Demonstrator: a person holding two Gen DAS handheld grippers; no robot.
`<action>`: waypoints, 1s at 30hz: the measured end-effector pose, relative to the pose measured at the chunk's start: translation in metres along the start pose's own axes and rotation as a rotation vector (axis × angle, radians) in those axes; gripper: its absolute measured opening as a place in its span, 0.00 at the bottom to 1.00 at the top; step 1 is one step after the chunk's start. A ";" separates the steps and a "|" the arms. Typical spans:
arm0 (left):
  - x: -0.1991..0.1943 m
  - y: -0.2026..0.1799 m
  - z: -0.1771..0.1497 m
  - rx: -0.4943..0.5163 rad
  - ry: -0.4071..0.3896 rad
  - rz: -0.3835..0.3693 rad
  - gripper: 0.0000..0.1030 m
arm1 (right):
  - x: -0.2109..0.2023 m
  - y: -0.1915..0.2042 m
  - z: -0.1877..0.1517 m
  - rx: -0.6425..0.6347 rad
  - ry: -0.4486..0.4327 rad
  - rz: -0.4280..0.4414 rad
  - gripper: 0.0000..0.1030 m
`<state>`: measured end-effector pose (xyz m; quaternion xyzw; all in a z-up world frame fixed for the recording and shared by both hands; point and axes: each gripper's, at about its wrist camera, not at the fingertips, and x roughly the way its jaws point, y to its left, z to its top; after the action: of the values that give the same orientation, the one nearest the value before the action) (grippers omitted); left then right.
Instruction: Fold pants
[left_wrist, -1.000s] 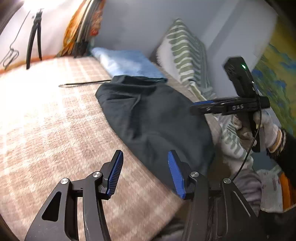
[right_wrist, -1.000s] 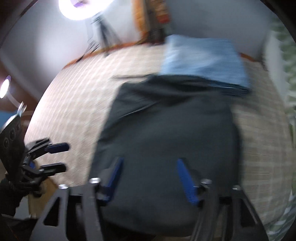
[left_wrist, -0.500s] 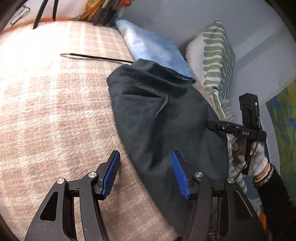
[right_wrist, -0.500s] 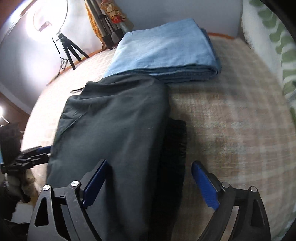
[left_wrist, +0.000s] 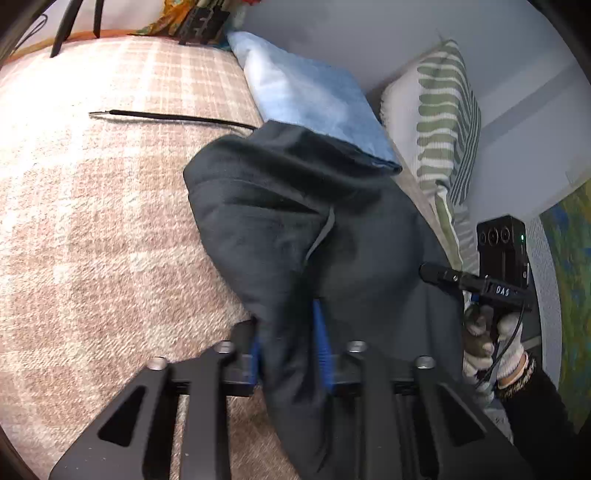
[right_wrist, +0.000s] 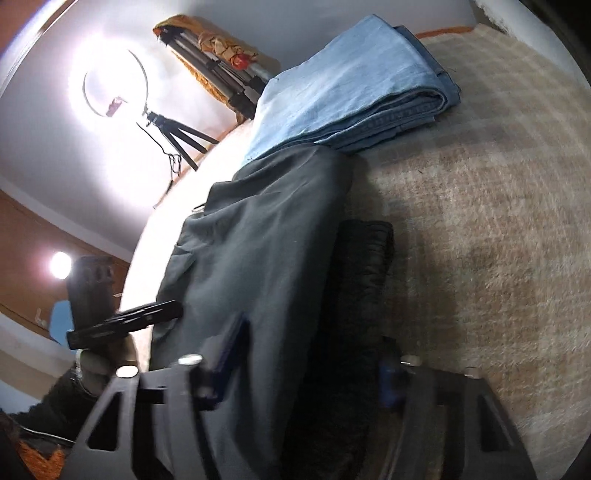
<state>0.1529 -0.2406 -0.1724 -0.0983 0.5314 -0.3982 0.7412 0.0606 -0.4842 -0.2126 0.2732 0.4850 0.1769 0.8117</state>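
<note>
On the near half of the bed, the dark pants (left_wrist: 295, 229) lie in a long doubled strip, their far end just touching a folded blue cloth (left_wrist: 314, 99). The left gripper (left_wrist: 288, 354) is closed tight on a bunched fold of the near edge, with fabric pinched between its blue pads. The right gripper (right_wrist: 303, 354) straddles the other near corner; its fingers look fairly wide with cloth between them, but blur and dark fabric hide whether the pads are actually pressing, so I cannot tell.

The step in hand seems to be taking both near corners in order to carry them over toward the far end. To do it well, both grips should catch every layer of the edge, lift together at an even height, and keep the cloth taut between them so the fold line falls straight across and no leg slips out sideways. A loose right corner would likely sag and skew the fold.

The pants are soft, matte and dark grey-black, with a pale seam line and shallow creases; a darker ribbed band shows along their right side in the right wrist view. The bedcover (left_wrist: 92, 229) is a nubby beige-and-pink check. A striped green-and-white pillow (left_wrist: 439, 122) leans at the right, and a ring light (right_wrist: 110, 88) glows beyond the bed.
</note>
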 end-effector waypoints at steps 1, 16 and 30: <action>0.000 -0.003 0.000 0.013 -0.010 0.006 0.11 | -0.002 0.002 -0.002 0.002 -0.009 0.001 0.45; -0.034 -0.056 0.022 0.226 -0.168 0.016 0.05 | -0.047 0.080 0.004 -0.185 -0.108 -0.184 0.16; -0.024 -0.056 0.133 0.295 -0.293 0.048 0.05 | -0.076 0.106 0.098 -0.287 -0.277 -0.306 0.15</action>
<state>0.2378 -0.2972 -0.0683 -0.0328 0.3560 -0.4355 0.8261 0.1096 -0.4696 -0.0575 0.1002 0.3747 0.0801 0.9182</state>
